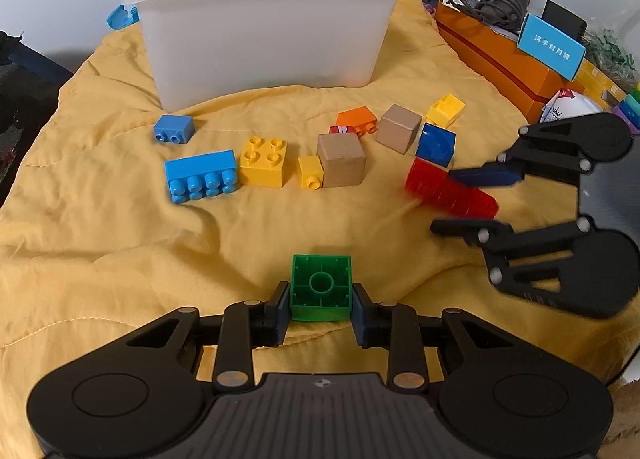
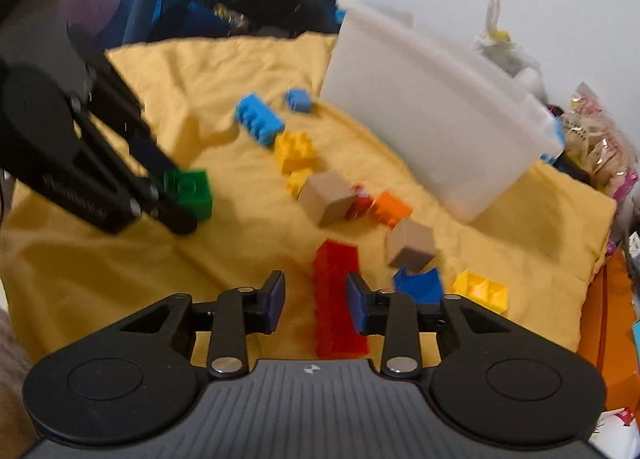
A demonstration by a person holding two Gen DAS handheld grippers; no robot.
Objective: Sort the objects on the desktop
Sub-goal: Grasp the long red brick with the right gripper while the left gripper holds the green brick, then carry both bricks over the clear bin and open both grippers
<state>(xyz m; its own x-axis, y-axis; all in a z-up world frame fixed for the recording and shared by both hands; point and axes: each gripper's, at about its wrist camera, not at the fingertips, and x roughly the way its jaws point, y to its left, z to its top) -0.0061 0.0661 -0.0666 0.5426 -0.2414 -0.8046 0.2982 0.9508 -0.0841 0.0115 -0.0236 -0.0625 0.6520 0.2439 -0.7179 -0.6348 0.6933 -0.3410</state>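
My left gripper point(image 1: 320, 309) is shut on a green brick point(image 1: 321, 286), hollow underside facing the camera, held above the yellow cloth point(image 1: 120, 251); it also shows in the right wrist view point(image 2: 188, 191). My right gripper point(image 2: 316, 305) is open around a long red brick point(image 2: 335, 299), with a gap on the left side; the red brick also shows in the left wrist view point(image 1: 450, 189). Loose bricks lie between: a long blue brick point(image 1: 202, 175), a small blue brick point(image 1: 174, 129), a yellow brick point(image 1: 264, 161), two wooden cubes point(image 1: 342, 159), an orange brick point(image 1: 358, 119). A white bin point(image 1: 264, 31) stands behind.
An orange box point(image 1: 504, 55) with a blue card point(image 1: 552, 45) and clutter lines the right side. A dark blue piece point(image 1: 436, 145) and a yellow hollow brick point(image 1: 446, 109) lie near the red brick. Dark bags point(image 2: 240, 19) lie beyond the cloth's left edge.
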